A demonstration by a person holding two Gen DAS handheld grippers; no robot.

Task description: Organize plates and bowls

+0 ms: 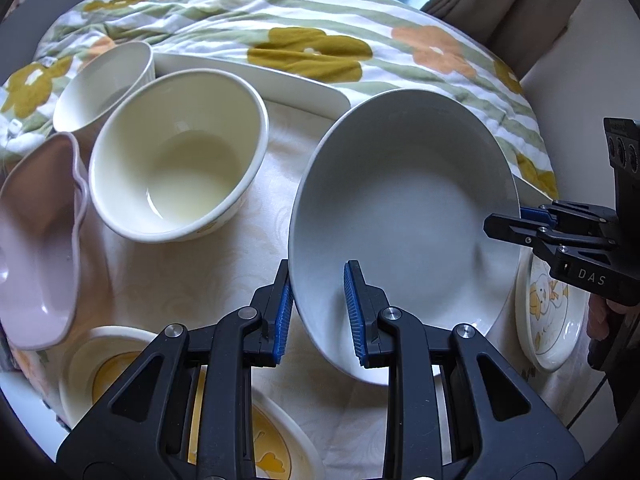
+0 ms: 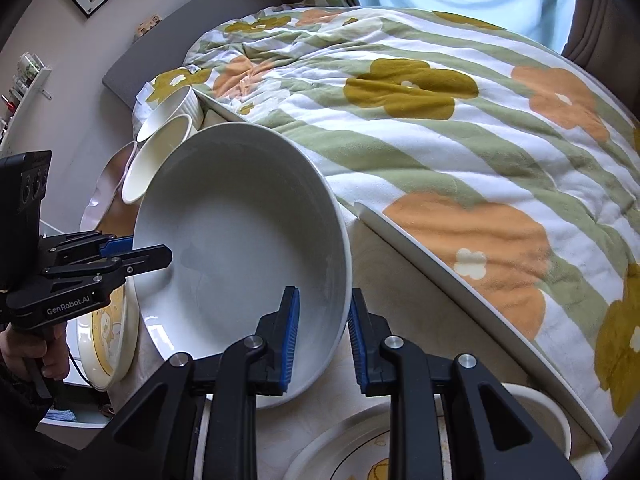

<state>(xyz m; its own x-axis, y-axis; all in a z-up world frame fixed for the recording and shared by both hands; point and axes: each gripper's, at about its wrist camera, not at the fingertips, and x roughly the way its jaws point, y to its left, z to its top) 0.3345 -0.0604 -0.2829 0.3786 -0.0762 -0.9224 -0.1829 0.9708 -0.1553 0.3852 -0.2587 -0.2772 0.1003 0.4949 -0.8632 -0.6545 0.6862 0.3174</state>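
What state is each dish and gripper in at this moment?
large white bowl: empty, tilted, gripped on opposite rims
left gripper: shut on its rim
right gripper: shut on its rim
cream bowl: upright, empty
ribbed cup: upright, empty
pink dish: empty
chick plate: lying flat

At the bottom of my left wrist view, a yellow-patterned plate [image 1: 272,448] is mostly covered by my left gripper [image 1: 318,312]. The chick plate [image 1: 548,320] at lower right sits partly under the grey bowl [image 1: 400,216]. The shelf items [image 2: 24,76] at upper left are too small to identify.
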